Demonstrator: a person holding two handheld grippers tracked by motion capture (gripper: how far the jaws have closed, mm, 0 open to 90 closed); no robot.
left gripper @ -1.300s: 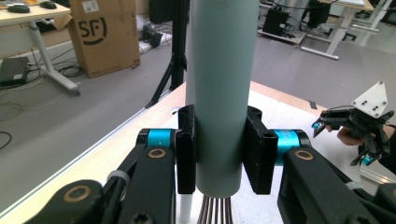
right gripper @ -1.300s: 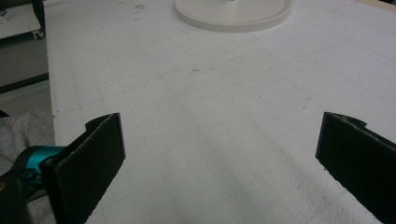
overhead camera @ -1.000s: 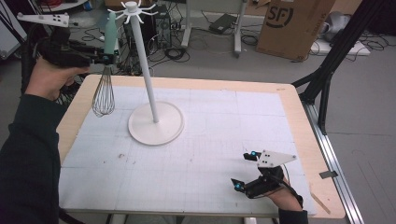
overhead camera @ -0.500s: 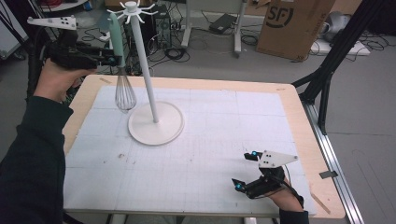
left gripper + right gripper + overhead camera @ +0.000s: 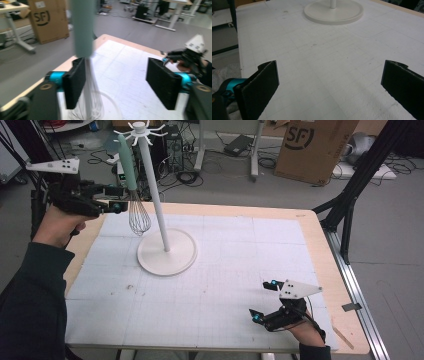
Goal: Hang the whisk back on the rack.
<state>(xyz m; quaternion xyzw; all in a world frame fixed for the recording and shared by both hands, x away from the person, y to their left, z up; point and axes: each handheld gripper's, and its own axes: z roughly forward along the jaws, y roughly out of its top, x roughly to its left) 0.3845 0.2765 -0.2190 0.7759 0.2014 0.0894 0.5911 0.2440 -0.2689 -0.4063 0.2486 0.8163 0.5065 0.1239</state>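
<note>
a lab: cardboard box, floor cables, metal frames.

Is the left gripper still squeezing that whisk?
Cannot tell. In the left gripper view the left gripper has just been opening; the whisk sits against one pad, clear of the other, but blur hides any contact.

In the left gripper view the whisk is blurred: its green handle runs off the top edge and its wires off the bottom, so whether it hangs from anything cannot be told there. The right gripper view cuts the stand at the top, leaving its base. In the high view, the person's sleeve leaves the lower left corner
</note>
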